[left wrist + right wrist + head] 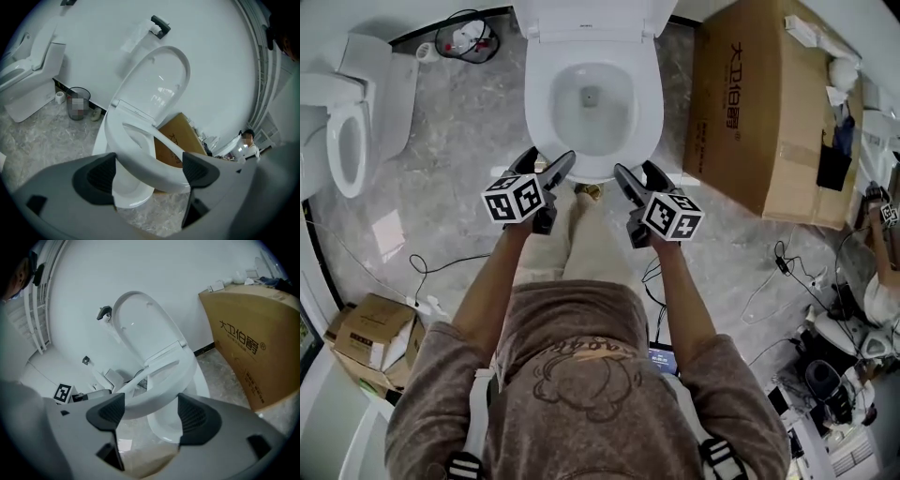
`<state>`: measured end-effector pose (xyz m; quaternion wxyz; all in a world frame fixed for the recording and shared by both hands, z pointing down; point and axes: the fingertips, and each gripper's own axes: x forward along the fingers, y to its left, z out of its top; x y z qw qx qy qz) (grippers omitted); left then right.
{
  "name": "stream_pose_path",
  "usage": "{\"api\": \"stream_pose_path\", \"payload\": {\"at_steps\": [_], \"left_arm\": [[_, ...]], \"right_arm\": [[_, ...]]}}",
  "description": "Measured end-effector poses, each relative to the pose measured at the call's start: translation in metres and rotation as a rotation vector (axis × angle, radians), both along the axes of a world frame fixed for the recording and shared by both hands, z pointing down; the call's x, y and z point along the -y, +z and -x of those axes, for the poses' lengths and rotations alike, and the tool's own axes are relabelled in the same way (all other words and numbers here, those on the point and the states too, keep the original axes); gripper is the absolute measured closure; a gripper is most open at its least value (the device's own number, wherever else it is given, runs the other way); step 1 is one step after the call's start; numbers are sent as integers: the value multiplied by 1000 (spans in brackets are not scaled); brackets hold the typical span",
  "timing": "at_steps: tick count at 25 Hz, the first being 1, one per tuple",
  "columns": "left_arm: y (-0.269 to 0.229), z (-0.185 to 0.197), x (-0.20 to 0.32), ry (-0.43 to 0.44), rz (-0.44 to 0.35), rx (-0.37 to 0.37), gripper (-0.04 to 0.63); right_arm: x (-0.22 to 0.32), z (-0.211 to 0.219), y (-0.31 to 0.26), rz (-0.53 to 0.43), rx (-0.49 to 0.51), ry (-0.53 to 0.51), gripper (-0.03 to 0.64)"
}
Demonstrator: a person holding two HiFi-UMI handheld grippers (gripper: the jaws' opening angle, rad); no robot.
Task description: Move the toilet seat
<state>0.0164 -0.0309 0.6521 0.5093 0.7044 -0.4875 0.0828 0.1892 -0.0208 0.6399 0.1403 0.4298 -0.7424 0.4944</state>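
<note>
The seat's (140,159) front rim slips behind the jaws of the left gripper (149,168) and the right gripper (151,409). Whether any pad presses on it cannot be told. The head view's top edge cuts off the far end of the toilet (592,56), and its left edge cuts a second toilet (347,141). The seat hides most of the box (180,136). A brassy thing (592,190) on the floor between the grippers is too small to name, as is the clutter (834,366) near right.
</note>
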Motion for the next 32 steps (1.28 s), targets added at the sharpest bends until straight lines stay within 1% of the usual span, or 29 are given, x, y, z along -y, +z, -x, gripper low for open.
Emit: {"api": "stream_pose_path", "payload": {"at_steps": [6,8,15,19,24,28,32], "left_arm": [[-23,4,16,-29,-20,17,156],[-31,2,20,-37,-21,13,156],[-49,7,35,-25,-17,-5,156],[-60,9,47,-44,-23,-32,155],[-73,14,57,-63,-14,-42,155],[-89,15,74,-89,-27,-91,155],[-103,19,92,-120,-39,-129,152]], "right_arm": [[18,4,-26,-10,37,-3,262],[23,2,-36,-9,51,3,262],[41,5,-55,-4,68,12,262],[52,6,-67,-9,75,30,259],[65,8,-81,-16,84,57,259],[84,8,-97,-34,91,83,259],[102,10,-112,-60,121,100,259]]}}
